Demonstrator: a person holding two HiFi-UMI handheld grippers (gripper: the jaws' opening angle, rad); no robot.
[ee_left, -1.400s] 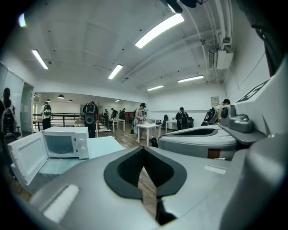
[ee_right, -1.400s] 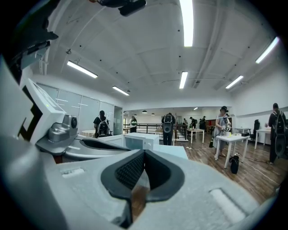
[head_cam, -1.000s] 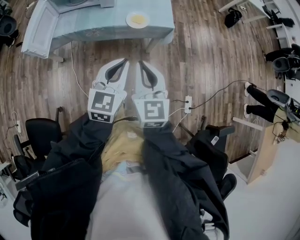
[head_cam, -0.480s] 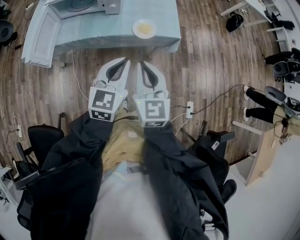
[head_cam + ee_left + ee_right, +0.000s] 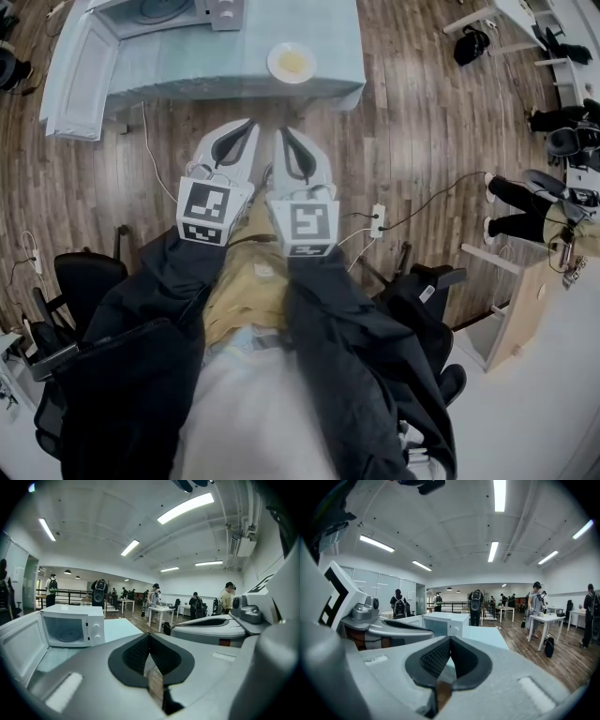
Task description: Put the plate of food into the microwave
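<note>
A white plate (image 5: 292, 63) with yellow food sits near the front edge of a table (image 5: 187, 66) covered in pale blue cloth. At the table's left stands a white microwave (image 5: 164, 11), its door (image 5: 73, 70) swung open toward me. The microwave (image 5: 72, 625) also shows in the left gripper view with its cavity in sight, and the microwave (image 5: 443, 623) shows in the right gripper view too. My left gripper (image 5: 250, 123) and right gripper (image 5: 280, 130) hang side by side over the wooden floor, short of the table. Both are shut and hold nothing. The plate is hidden in both gripper views.
A power strip (image 5: 377, 218) and cables lie on the floor at my right. Black office chairs (image 5: 80, 267) stand at my left and right (image 5: 427, 281). A seated person's legs (image 5: 520, 202) are at the far right. More people and white tables (image 5: 159, 613) fill the room's back.
The table, plate and microwave have slid lower in the head view, so they are nearer to me. Both grippers stay shut and side by side.
</note>
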